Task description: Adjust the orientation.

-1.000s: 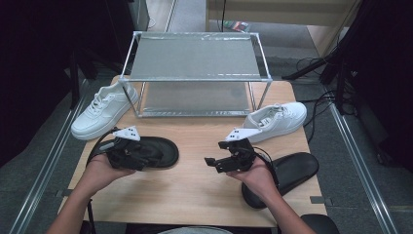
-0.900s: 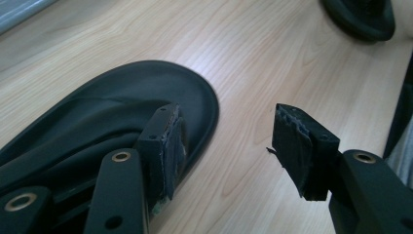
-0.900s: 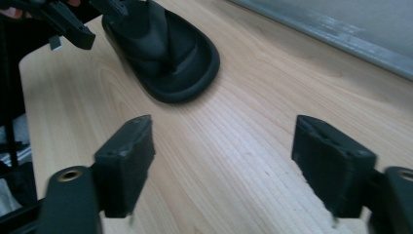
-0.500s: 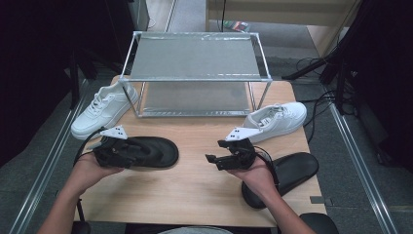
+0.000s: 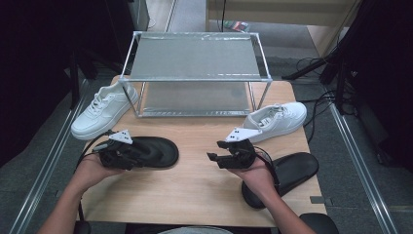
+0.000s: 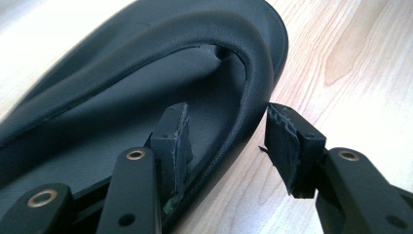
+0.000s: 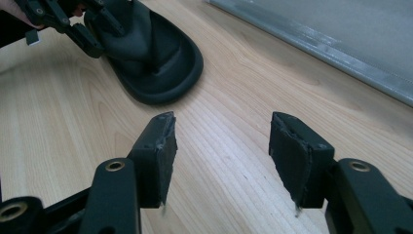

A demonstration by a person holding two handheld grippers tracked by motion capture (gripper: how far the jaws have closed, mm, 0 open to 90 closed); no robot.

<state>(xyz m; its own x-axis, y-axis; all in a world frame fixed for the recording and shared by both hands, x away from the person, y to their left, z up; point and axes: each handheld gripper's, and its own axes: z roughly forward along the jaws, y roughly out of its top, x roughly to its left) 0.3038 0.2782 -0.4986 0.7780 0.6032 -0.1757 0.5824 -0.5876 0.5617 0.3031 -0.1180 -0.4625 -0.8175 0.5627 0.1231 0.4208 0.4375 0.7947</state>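
One black rubber slipper point(image 5: 151, 151) now sits between left gripper point(image 6: 226, 141) jaws, closing, not pinching yet. Right gripper point(image 7: 221, 156) spread, holding nothing.

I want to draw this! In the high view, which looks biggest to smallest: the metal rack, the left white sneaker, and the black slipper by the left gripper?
1. Metal rack, by far the largest.
2. Black slipper and left white sneaker look about alike; the gripper hides part of the slipper, so I won't rank them.
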